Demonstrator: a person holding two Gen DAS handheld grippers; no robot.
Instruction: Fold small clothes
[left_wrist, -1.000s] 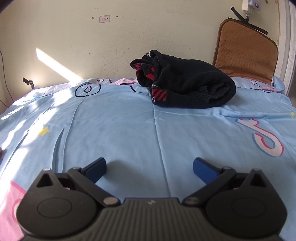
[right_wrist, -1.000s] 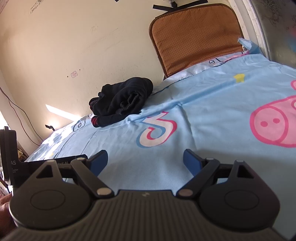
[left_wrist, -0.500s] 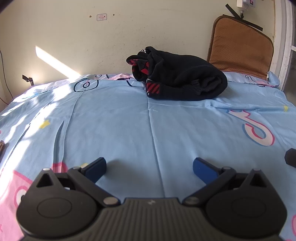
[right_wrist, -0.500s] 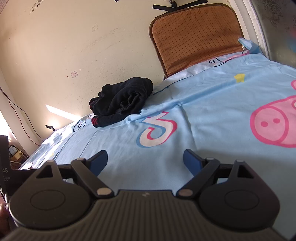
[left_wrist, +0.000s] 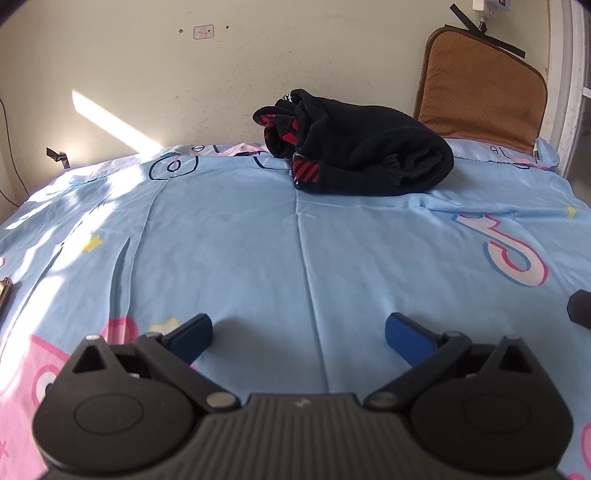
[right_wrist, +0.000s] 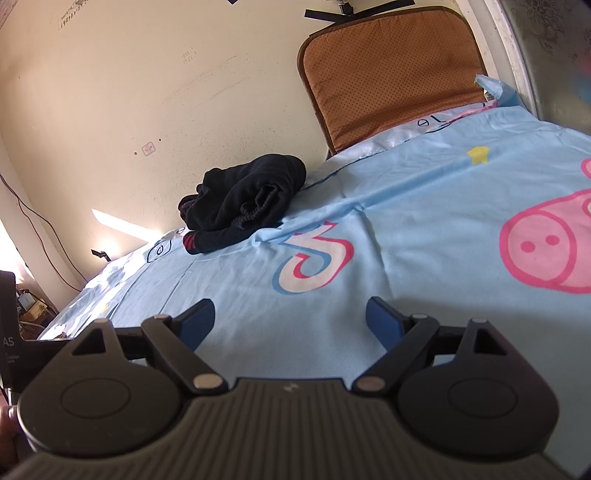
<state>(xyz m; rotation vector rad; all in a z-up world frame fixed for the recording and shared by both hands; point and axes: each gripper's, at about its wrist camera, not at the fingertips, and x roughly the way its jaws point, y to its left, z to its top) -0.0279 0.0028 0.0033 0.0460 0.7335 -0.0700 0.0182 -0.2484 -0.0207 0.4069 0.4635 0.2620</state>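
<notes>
Both the left tool (left_wrist: 298, 332) and right tool (right_wrist: 290, 317) hover spread wide and empty over the bed (left_wrist: 258, 240), well apart from the bundled black garment (left_wrist: 362, 155).

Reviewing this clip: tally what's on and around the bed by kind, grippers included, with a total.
Black garment bundle with red trim: 1
Blue cartoon-print bedsheet: 1
Brown cushion against the wall: 1
Grippers: 2, the left gripper and the right gripper, both open and empty
Total: 5
</notes>
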